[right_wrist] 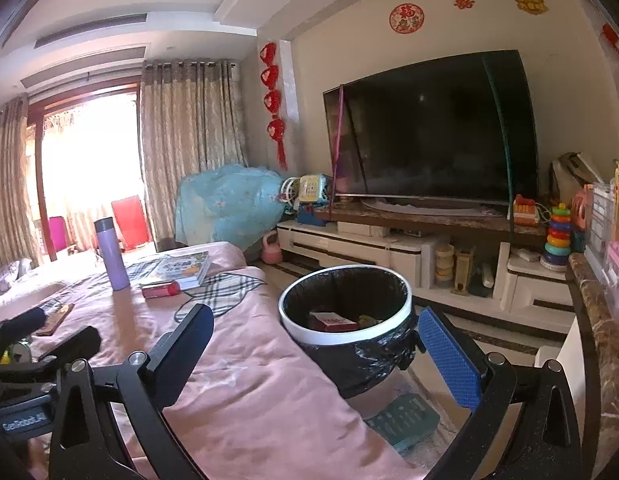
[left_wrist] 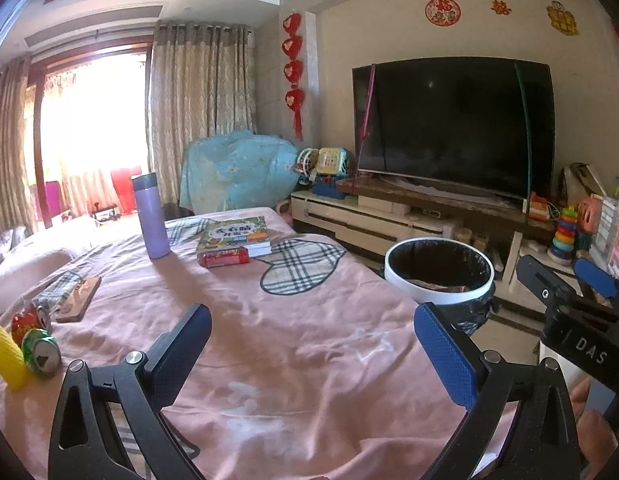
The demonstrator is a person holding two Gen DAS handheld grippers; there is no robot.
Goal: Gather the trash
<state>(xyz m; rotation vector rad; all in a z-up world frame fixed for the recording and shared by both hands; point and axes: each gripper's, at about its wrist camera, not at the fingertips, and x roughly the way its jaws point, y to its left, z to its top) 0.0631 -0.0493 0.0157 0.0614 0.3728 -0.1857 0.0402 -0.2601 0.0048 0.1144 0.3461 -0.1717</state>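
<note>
A white-rimmed bin with a black liner (right_wrist: 345,312) stands on the floor beside the pink-clothed table (left_wrist: 293,340); a red box (right_wrist: 334,321) lies inside it. The bin also shows in the left wrist view (left_wrist: 439,276). My right gripper (right_wrist: 313,352) is open and empty, near the bin's rim. My left gripper (left_wrist: 313,356) is open and empty above the table. A green can (left_wrist: 42,352) and a red can (left_wrist: 27,320) lie at the table's left edge next to a yellow object (left_wrist: 5,356). A red pack (left_wrist: 225,258) lies by a book (left_wrist: 233,234).
A purple flask (left_wrist: 150,216) stands on the table, a wooden block (left_wrist: 78,298) lies to the left. A TV (left_wrist: 453,128) sits on a low cabinet with toys (left_wrist: 565,236). A green crate (right_wrist: 403,420) lies on the floor under the right gripper. A marble counter edge (right_wrist: 601,344) runs at right.
</note>
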